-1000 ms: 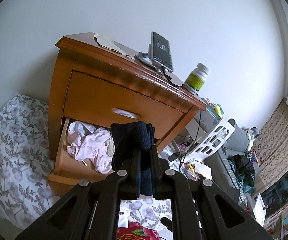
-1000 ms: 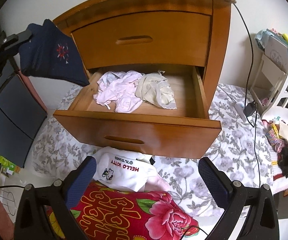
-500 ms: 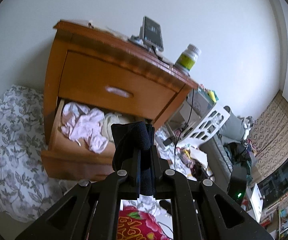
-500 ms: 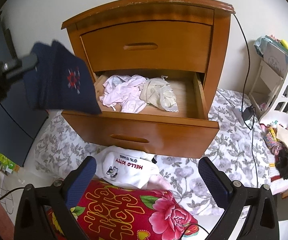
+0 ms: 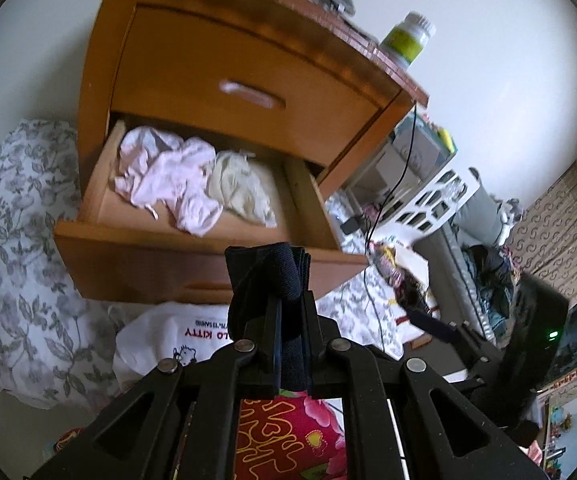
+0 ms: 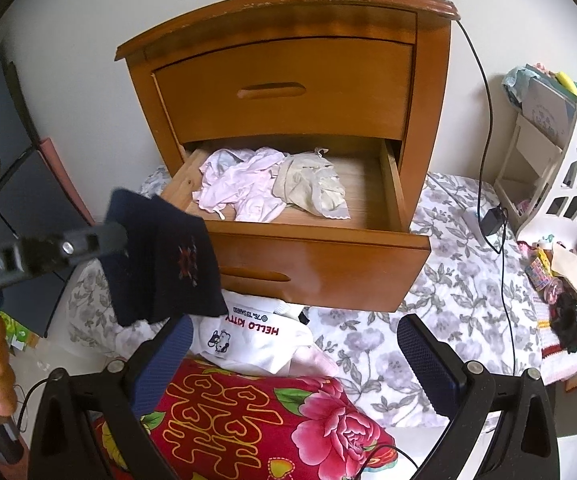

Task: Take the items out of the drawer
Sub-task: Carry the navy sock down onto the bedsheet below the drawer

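The orange wooden nightstand (image 6: 288, 92) has its lower drawer (image 6: 308, 248) pulled open, holding a crumpled pink garment (image 6: 240, 188) and a cream one (image 6: 312, 192). The left claw (image 5: 284, 320) pinches a dark navy knit cloth (image 6: 160, 268) outside the drawer, above the white printed garment (image 6: 256, 336); releasing it there seems next. The right claw (image 6: 292, 364) gapes empty, free to fetch.
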### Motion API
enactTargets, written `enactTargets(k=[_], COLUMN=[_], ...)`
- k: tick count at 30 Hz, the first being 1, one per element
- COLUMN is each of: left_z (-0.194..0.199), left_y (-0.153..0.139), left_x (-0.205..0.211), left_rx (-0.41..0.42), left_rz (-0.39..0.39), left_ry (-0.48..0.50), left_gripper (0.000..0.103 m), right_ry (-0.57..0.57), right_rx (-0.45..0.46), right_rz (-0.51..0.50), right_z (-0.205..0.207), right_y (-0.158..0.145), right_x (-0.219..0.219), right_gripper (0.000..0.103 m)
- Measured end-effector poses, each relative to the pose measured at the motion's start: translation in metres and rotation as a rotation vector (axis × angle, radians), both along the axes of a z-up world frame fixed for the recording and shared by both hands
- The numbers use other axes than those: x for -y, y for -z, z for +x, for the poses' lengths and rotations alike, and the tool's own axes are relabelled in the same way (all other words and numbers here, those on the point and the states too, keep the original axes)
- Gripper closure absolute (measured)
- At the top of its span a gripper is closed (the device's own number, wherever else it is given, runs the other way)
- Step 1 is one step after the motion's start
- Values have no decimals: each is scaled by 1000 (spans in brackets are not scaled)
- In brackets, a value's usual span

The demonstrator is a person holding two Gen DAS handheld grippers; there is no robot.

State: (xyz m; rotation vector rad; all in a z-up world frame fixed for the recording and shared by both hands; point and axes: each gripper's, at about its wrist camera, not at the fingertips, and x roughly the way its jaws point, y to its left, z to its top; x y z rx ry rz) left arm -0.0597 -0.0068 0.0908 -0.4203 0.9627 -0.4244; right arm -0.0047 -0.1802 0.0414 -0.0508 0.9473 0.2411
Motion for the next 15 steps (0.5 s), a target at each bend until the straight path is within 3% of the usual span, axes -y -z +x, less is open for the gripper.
enactTargets(k=[10,15], left_z=[20,35], left_y=[38,76], left_x=[18,15], left_rx=[-104,-199], left_rz=[-23,-13], left_ry=[72,50], left_gripper=[95,95], right_ry=[21,27], right_rx=[-25,-44], right_rz=[-3,-5], right_z=[9,14], right_y=[11,18], right_x=[7,8], right_gripper=[0,0])
